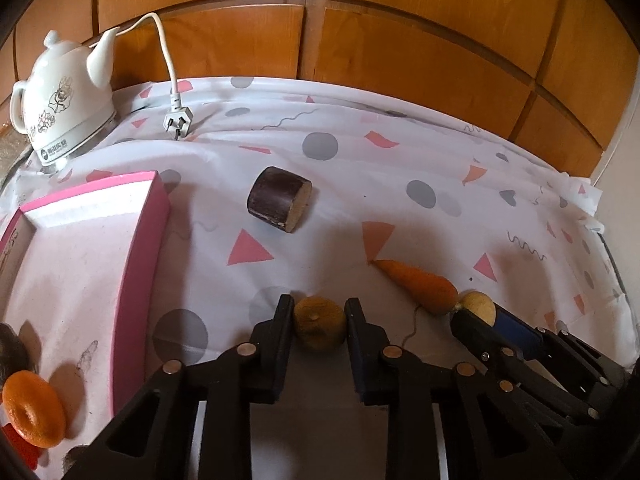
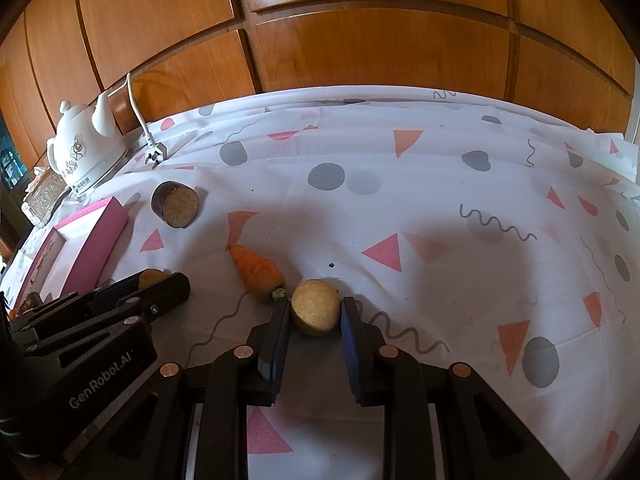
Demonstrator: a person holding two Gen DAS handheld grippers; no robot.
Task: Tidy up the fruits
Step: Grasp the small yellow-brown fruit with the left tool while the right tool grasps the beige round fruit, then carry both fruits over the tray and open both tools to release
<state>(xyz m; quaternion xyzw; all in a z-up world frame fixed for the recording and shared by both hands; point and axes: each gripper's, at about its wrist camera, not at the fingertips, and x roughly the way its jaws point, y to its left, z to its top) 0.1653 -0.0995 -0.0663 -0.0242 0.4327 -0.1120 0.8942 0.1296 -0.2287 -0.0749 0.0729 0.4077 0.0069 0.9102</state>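
In the left wrist view my left gripper [image 1: 319,305] is shut on a yellow-brown round fruit [image 1: 320,326] that rests low on the cloth. Beside it on the right, my right gripper [image 1: 480,314] is shut on a pale yellow round fruit [image 1: 478,304]. The right wrist view shows that pale fruit [image 2: 314,312] squeezed between the right gripper's [image 2: 315,303] pads. An orange carrot [image 2: 258,272] lies just left of it, stem end touching or nearly touching. The left gripper [image 2: 160,282] sits further left. A pink box [image 1: 140,260] holds an orange ring-shaped fruit [image 1: 34,408].
A dark cylinder with a tan cut face [image 1: 280,200] lies mid-table beyond the carrot [image 1: 420,284]. A white kettle [image 1: 64,108] and its loose plug [image 1: 178,122] stand at the back left. Wooden cabinet doors [image 2: 360,40] close the far side. The patterned tablecloth [image 2: 460,260] stretches right.
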